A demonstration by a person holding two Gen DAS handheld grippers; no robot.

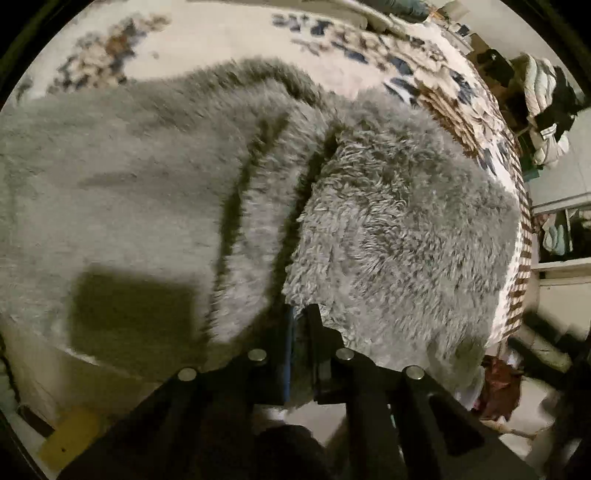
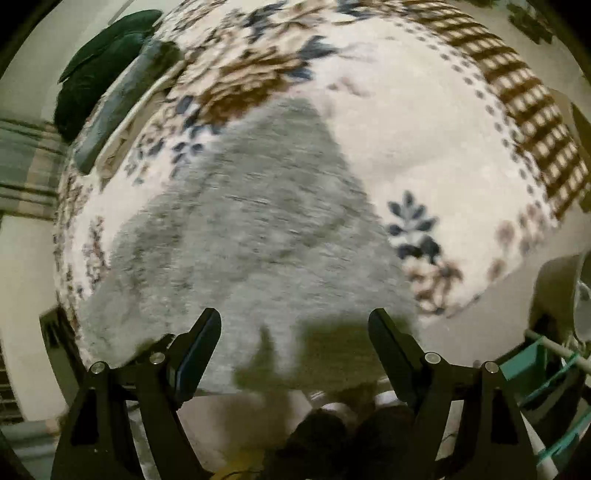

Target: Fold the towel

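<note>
A fluffy grey towel (image 1: 388, 229) lies on a bed with a floral cream blanket (image 1: 221, 33). In the left wrist view my left gripper (image 1: 301, 325) is shut on a lifted edge of the towel; the held flap drapes to the right and a raised ridge runs up the middle. In the right wrist view the same grey towel (image 2: 258, 229) spreads flat across the blanket (image 2: 424, 122), blurred by motion. My right gripper (image 2: 295, 325) hovers over the towel's near edge, open, with nothing between its fingers.
The bed's edge with a brown checked border (image 2: 532, 110) curves at the right. A dark pillow (image 2: 99, 55) lies at the far left. A teal rack (image 2: 535, 369) stands beside the bed. Clothes and clutter (image 1: 543, 96) fill the room at the right.
</note>
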